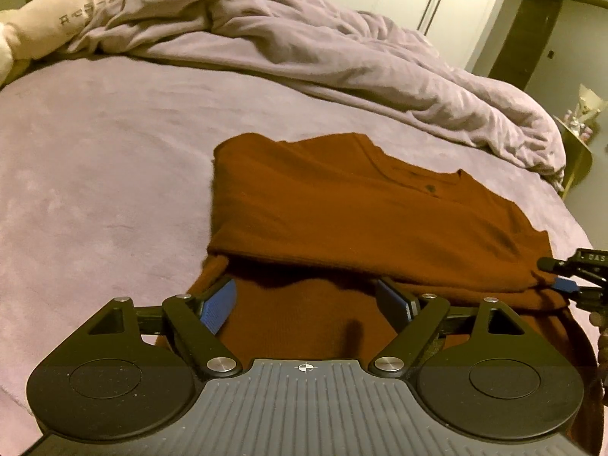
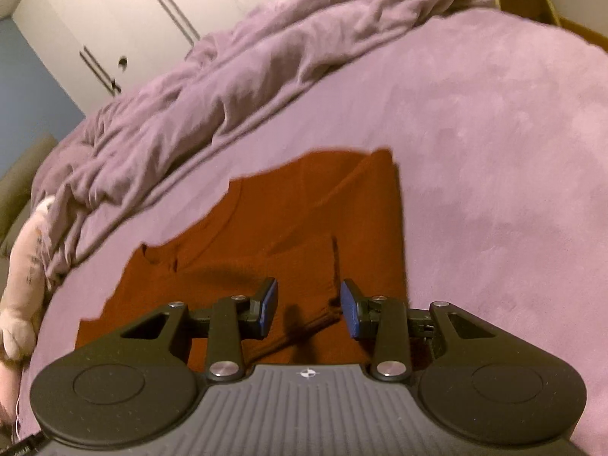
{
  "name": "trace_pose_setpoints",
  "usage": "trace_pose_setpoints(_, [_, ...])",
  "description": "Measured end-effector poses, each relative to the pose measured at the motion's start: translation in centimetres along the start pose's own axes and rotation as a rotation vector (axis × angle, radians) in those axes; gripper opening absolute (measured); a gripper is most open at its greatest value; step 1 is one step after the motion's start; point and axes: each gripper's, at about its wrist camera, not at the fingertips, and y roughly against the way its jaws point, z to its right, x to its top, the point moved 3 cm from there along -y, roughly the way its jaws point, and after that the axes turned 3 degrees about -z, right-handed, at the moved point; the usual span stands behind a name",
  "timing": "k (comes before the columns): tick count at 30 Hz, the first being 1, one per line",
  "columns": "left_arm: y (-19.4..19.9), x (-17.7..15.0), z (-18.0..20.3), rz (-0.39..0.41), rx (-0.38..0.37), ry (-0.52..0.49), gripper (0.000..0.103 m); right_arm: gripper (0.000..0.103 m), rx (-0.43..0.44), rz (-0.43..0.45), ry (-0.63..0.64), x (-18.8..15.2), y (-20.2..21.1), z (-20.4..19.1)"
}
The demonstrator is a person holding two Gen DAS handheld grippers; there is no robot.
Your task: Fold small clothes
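A rust-brown buttoned shirt (image 1: 342,205) lies on the purple bed, its upper layer folded over the lower one. It also shows in the right wrist view (image 2: 304,228). My left gripper (image 1: 306,298) is open wide, low over the shirt's near edge, its blue pads (image 1: 220,304) on either side of the cloth with nothing held. My right gripper (image 2: 307,306) is open, just above the shirt's near fold, empty. The right gripper's tip also shows at the right edge of the left wrist view (image 1: 570,281), at the shirt's corner.
A rumpled purple duvet (image 1: 342,45) is heaped across the far side of the bed (image 1: 95,174). A pale plush toy (image 1: 57,15) lies at the far left. White wardrobe doors (image 2: 114,11) stand behind. A small side table (image 1: 577,144) stands past the bed's right edge.
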Motion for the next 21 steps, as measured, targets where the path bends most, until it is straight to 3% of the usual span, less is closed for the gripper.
trace_pose_setpoints(2, [-0.1, 0.0, 0.2, -0.003, -0.002, -0.003, 0.086, 0.035, -0.001, -0.011, 0.019, -0.2, -0.5, -0.4])
trace_pose_setpoints(4, [0.0, 0.1, 0.4, 0.000, -0.005, -0.006, 0.086, 0.016, -0.021, -0.008, 0.061, -0.3, -0.9, -1.1])
trace_pose_setpoints(6, [0.1, 0.4, 0.6, 0.011, -0.005, -0.018, 0.086, 0.012, -0.041, -0.002, 0.133, -0.5, -0.9, -2.0])
trace_pose_setpoints(8, [0.2, 0.8, 0.9, 0.026, 0.005, -0.034, 0.086, 0.011, -0.097, 0.056, 0.235, -0.7, -0.1, -3.2])
trace_pose_setpoints(12, [0.2, 1.8, 1.1, 0.050, 0.022, -0.052, 0.088, 0.010, -0.297, 0.213, 0.422, -0.8, 1.8, -4.4])
trace_pose_setpoints(14, [-0.1, 2.2, 1.2, 0.049, 0.029, -0.053, 0.088, 0.011, -0.383, 0.188, 0.470, -0.9, 0.9, -3.7])
trace_pose_setpoints(16, [-0.2, 2.5, 1.3, 0.057, 0.034, -0.056, 0.088, 0.014, -0.378, 0.109, 0.452, -0.8, 0.1, -2.9])
trace_pose_setpoints(18, [-0.4, 3.1, 1.6, 0.066, 0.033, -0.061, 0.088, 0.022, -0.360, 0.170, 0.420, -0.5, 1.2, -3.0])
trace_pose_setpoints(21, [-1.4, 4.2, 2.5, 0.084, 0.026, -0.064, 0.090, 0.023, -0.306, 0.231, 0.413, 0.1, 1.8, -4.8])
